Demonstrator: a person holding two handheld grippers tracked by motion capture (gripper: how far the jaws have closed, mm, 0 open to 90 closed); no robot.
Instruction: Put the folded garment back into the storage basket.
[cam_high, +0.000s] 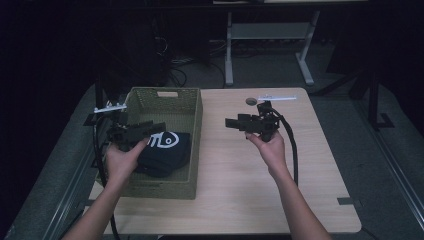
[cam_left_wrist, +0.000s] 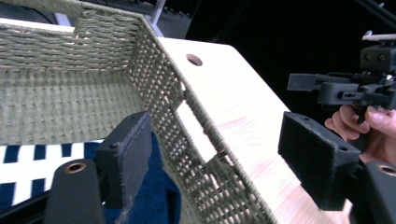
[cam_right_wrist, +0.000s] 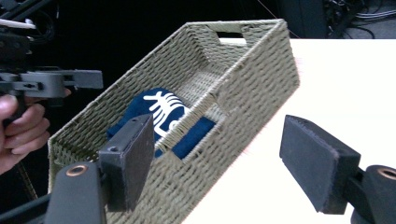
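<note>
A: Nearest the high camera are the two forearms coming up over the counter (cam_high: 235, 200). The left hand (cam_high: 121, 160) holds the left claw (cam_high: 159, 127) over the woven basket (cam_high: 196, 130), and its jaws stand spread with nothing between them

B: What lies under it?

A: A dark blue folded garment with a white print (cam_high: 167, 149), lying in the near half of the basket. From the left claw's own view, one jaw hangs over the garment inside the basket and the other over the bare counter outside, with the basket's side wall between them

B: And the right one?

A: The right hand (cam_high: 271, 150) holds the right claw (cam_high: 230, 122) above open counter, well apart from the basket and pointing toward it. Its jaws are spread too, and empty

B: Farther back?

A: A round hole (cam_high: 251, 101) in the counter near its far edge
</note>
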